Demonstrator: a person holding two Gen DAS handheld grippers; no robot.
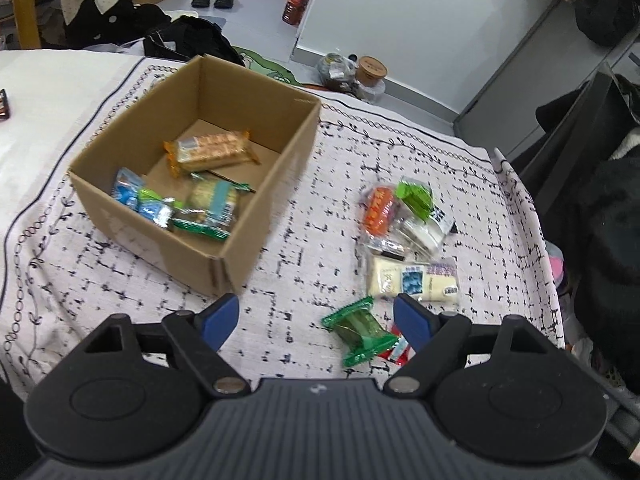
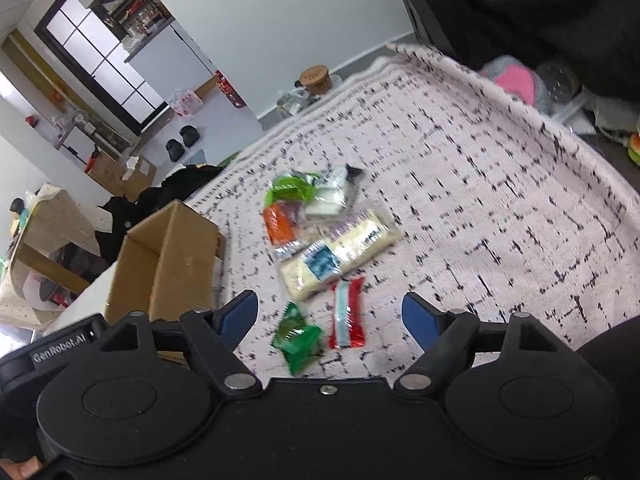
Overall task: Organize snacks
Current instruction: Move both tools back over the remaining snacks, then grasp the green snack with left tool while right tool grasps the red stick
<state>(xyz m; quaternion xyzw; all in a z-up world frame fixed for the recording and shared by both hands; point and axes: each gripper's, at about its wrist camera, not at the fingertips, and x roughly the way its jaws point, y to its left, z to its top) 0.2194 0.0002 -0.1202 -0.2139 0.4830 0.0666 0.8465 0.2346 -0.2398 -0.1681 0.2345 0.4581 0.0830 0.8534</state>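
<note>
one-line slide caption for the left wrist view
Open left gripper hovers above green snack, box partly filled.

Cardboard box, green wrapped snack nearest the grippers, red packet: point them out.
Cardboard box (image 1: 264,216): left wrist view, outer right wall.
Green wrapped snack (image 1: 360,330): left wrist view, middle of wrapper.
Red packet (image 2: 347,318): right wrist view, centre of pack.

Both wrist views look down close, sharing the loose snacks (image 1: 404,236)
</note>
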